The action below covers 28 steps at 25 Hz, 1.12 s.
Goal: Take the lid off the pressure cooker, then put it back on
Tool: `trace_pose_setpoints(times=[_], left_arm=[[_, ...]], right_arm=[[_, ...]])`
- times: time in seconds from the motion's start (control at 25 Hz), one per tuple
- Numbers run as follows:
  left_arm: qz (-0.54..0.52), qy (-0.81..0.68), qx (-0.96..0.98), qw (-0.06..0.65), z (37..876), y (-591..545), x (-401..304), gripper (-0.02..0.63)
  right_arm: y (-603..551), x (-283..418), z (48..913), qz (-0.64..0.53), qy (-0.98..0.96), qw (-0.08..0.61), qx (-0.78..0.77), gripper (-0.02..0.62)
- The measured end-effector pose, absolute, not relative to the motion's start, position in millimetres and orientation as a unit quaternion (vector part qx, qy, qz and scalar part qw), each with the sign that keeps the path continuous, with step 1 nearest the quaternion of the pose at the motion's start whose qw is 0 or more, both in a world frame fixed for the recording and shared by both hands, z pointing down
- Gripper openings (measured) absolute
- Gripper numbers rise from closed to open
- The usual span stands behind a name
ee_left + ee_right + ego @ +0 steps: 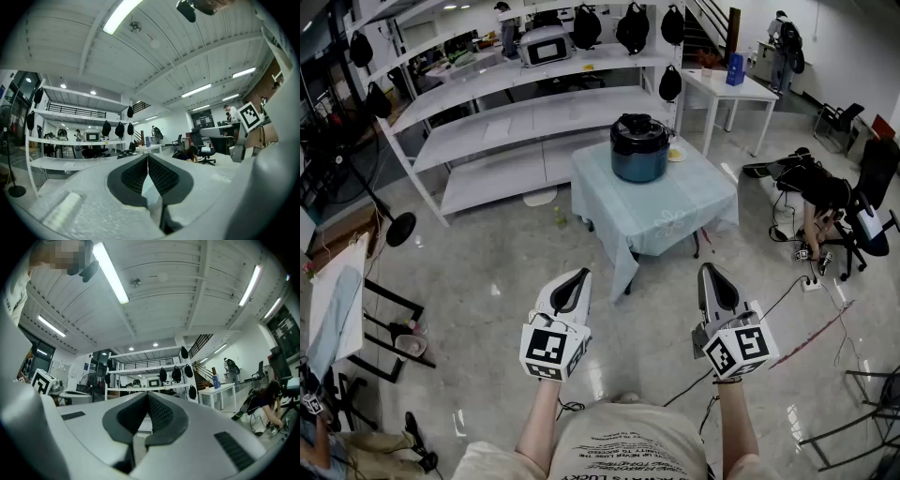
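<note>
On the far counter [675, 214], pressure cooker [639, 157] with lid [639, 126] seated: judged heavy, rigid, slick, best grasped top-centre; left tool [581, 274] and right tool [706, 268] both closed, empty.

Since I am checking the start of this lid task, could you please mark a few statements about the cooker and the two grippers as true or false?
1. The pressure cooker has its lid on. True.
2. The left gripper is clamped on the lid. False: it is shut on nothing, well short of the cloth-covered table.
3. The right gripper has its jaws together with nothing between them. True.
4. The cooker lies tipped over on the floor. False: it stands upright on the table.
</note>
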<state>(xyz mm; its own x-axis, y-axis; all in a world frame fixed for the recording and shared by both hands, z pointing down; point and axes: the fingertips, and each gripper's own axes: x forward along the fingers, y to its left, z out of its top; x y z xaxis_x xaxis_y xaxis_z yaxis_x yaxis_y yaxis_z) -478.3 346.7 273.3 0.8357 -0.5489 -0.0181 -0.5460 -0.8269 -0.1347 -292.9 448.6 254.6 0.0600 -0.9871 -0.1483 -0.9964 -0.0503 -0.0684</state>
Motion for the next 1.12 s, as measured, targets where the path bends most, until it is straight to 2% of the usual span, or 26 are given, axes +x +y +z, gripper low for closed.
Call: trace_pose_setpoints(times=[0.52, 0.64, 0.68, 0.76, 0.8, 0.92, 1.12], left_arm=[[-0.003, 0.277, -0.961, 0.018, 289, 340, -449, 0.028], [-0.002, 0.273, -0.962, 0.017, 289, 338, -440, 0.029], [0.000, 0.274, -0.962, 0.015, 289, 337, -437, 0.040], [0.006, 0.277, -0.961, 0.010, 289, 333, -433, 0.178], [0.007, 0.278, -0.961, 0.008, 290, 332, -431, 0.215], [0.003, 0.274, -0.962, 0.009, 296, 328, -425, 0.235], [-0.003, 0.274, -0.962, 0.012, 299, 317, -414, 0.290]], right_arm=[[446, -265, 269, 0.008, 0.703, 0.091, -0.706, 0.013], [440, -258, 273, -0.005, 0.704, 0.098, -0.703, 0.116], [438, -257, 274, -0.007, 0.706, 0.100, -0.702, 0.135], [434, -253, 277, -0.008, 0.705, 0.101, -0.702, 0.179], [432, -251, 278, -0.008, 0.704, 0.103, -0.703, 0.209], [426, -246, 284, -0.010, 0.705, 0.106, -0.701, 0.274], [413, -234, 288, -0.019, 0.703, 0.109, -0.703, 0.308]])
